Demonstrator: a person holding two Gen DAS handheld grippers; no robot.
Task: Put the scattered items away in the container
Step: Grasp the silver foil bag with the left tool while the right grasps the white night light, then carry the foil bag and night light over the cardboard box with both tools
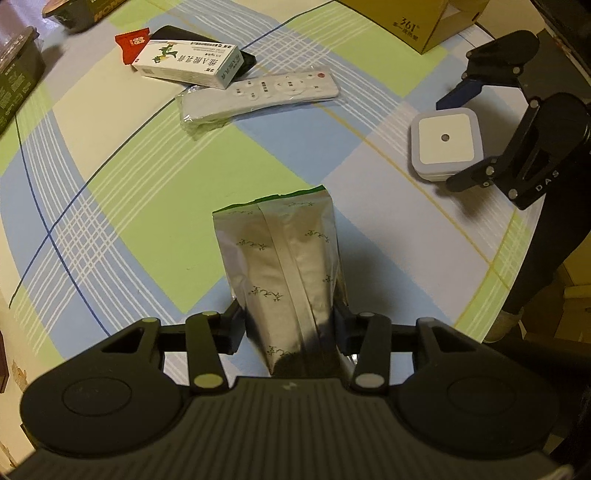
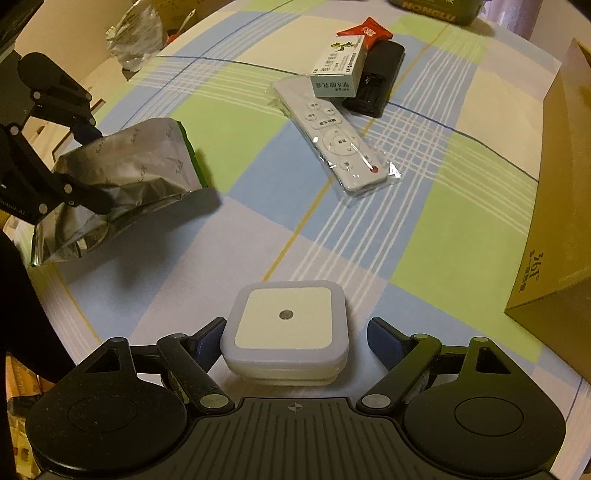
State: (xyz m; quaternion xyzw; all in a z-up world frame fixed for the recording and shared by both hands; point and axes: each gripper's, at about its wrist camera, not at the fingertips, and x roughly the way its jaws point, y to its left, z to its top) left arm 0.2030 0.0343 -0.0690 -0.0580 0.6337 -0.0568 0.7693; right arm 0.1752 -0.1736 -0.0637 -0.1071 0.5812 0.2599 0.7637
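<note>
The cardboard box (image 2: pixel 554 206) stands at the right edge of the tabletop (image 2: pixel 258 206), its side printed "361°" above small characters too fine to read; its inside is out of sight in both views, so what it holds cannot be told. A second, dark green box (image 2: pixel 436 9) at the far edge reads "HONGLU".

The left tongs (image 1: pixel 290 325) are clamped on a silver foil pouch (image 1: pixel 284 266), which carries a repeated small green motif and a green strip along its sealed end. Seen from the right wrist camera, the pouch is lifted off the cloth and throws a shadow beneath.

The right tongs (image 2: pixel 295 343) are spread wide around a white square night light (image 2: pixel 288 325) that rests on the tabletop (a small round sensor sits in the middle of its face); the blue pads stand on either side of it, the right one apart, the left one very close, contact unclear.

Farther off lie a white remote (image 2: pixel 336 144) in a clear plastic sleeve, a white-and-green carton (image 1: pixel 188 61) with Chinese lettering, propped on a black case (image 2: pixel 376 77), and a red packet (image 2: pixel 367 31) just behind them.

The cloth is a check of pale blue, green and cream with thin white, blue and yellow lines. Crumpled silver foil (image 2: pixel 136 33) sits at the far left edge.
</note>
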